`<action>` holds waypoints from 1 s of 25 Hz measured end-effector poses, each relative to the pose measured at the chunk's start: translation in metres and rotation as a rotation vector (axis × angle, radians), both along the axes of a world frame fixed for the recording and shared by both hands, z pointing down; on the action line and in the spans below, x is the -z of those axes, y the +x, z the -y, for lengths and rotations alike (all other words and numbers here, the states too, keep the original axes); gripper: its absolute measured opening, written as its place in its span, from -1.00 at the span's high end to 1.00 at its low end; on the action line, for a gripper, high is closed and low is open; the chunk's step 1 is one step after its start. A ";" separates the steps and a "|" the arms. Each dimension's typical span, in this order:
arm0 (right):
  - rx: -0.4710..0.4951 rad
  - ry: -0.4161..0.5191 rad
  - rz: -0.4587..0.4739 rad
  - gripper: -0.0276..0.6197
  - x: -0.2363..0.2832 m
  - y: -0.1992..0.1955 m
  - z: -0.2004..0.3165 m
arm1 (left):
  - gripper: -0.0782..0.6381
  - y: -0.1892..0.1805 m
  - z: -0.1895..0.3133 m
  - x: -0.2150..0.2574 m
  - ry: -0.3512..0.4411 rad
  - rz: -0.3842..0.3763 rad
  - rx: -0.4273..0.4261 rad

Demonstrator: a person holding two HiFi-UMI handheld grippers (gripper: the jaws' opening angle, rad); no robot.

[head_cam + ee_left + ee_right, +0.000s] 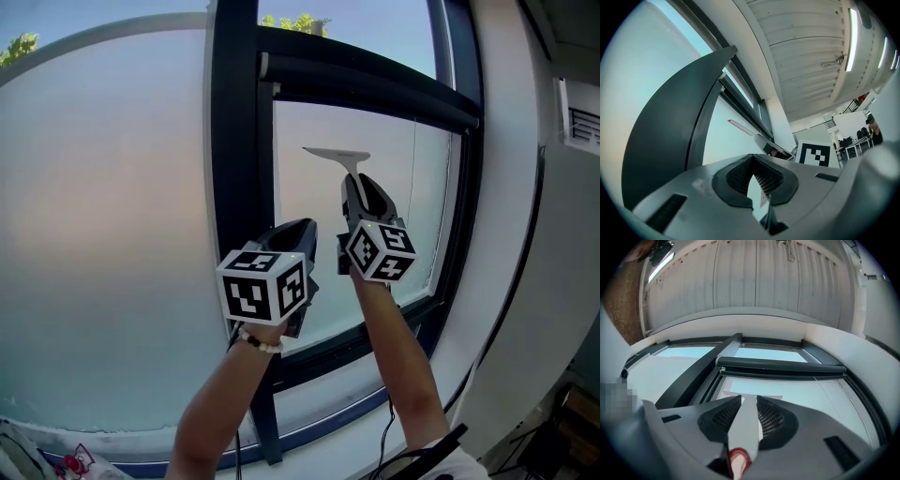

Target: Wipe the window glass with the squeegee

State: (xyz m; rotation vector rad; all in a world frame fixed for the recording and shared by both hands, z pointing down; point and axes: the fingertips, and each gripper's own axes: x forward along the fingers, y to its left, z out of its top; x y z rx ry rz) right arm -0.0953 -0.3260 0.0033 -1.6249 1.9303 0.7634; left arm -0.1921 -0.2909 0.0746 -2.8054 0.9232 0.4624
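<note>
Right hand-held gripper (747, 401): jaws clamped on the squeegee (336, 153) handle. The blade is ahead of the jaws, at the glass (412, 187) under the top bar (366, 84); contact can't be confirmed.

Left hand-held gripper (751, 159): jaws together and empty, to the right one's left, by the mullion (234, 122).

Handling, judged: the squeegee is light, with a stiff handle and a soft rubber edge. The smooth handle may twist in your grip, so hold it near the head. Press evenly with the blade flat; glass is fragile.
</note>
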 end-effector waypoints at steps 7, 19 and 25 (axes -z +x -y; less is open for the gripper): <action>0.035 0.035 -0.026 0.64 0.060 -0.020 0.036 | 0.79 0.003 0.003 0.020 0.038 -0.004 0.007; 0.052 0.052 -0.105 0.64 0.088 -0.058 0.074 | 0.79 -0.003 0.023 0.012 0.038 -0.013 0.061; 0.022 0.028 -0.138 0.64 0.078 -0.059 0.079 | 0.79 -0.013 0.028 0.003 0.020 -0.021 0.077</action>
